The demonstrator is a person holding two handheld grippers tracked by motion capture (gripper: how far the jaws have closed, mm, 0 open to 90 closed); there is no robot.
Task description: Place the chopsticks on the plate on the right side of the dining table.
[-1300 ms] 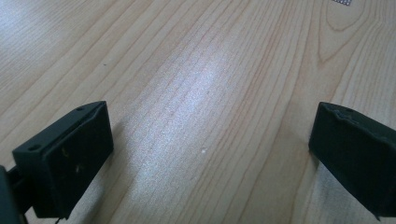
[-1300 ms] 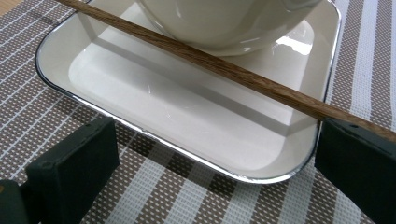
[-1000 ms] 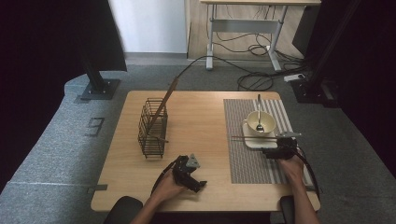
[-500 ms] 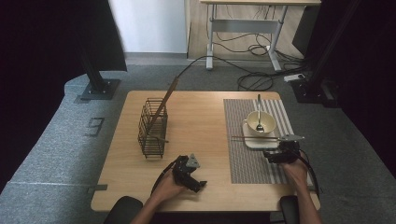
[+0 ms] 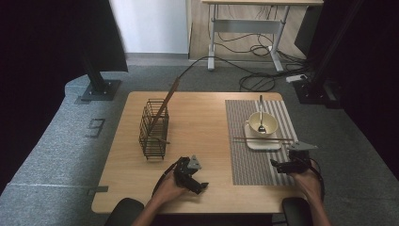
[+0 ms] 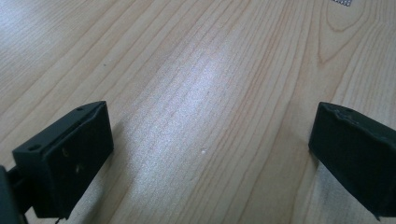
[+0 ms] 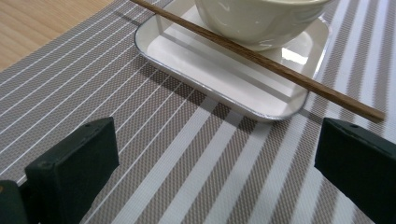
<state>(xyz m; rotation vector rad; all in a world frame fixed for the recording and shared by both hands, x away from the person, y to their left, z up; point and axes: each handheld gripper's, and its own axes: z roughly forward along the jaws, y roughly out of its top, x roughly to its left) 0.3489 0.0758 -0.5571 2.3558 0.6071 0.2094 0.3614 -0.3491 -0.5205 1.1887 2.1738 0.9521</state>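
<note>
A: What does the tabletop (image 5: 207,117) look like?

B: It is pale wood with a clear grain. A striped grey mat (image 5: 249,160) covers its right part. On the mat sits a white tray (image 5: 261,142), with a cream bowl (image 5: 262,123) on it and a spoon (image 5: 260,115) in the bowl. A chopstick (image 5: 262,139) lies across the tray's near rim, just beside the bowl. A wire basket (image 5: 153,128) stands on the left with a second stick (image 5: 165,103) leaning out of it.

A: And the tools?

B: The right tool (image 5: 281,165) hovers over the mat, near the tray, its jaws spread wide and holding nothing. In the right gripper view the chopstick (image 7: 261,60) lies just beyond them. The left tool (image 5: 196,185) is low over bare wood near the front edge, jaws wide apart too, nothing between them.

A: The room?

B: Grey carpet (image 5: 47,160), black curtains (image 5: 42,42) at both sides, a desk frame (image 5: 244,26) at the back with cables (image 5: 254,82) on the floor.
</note>
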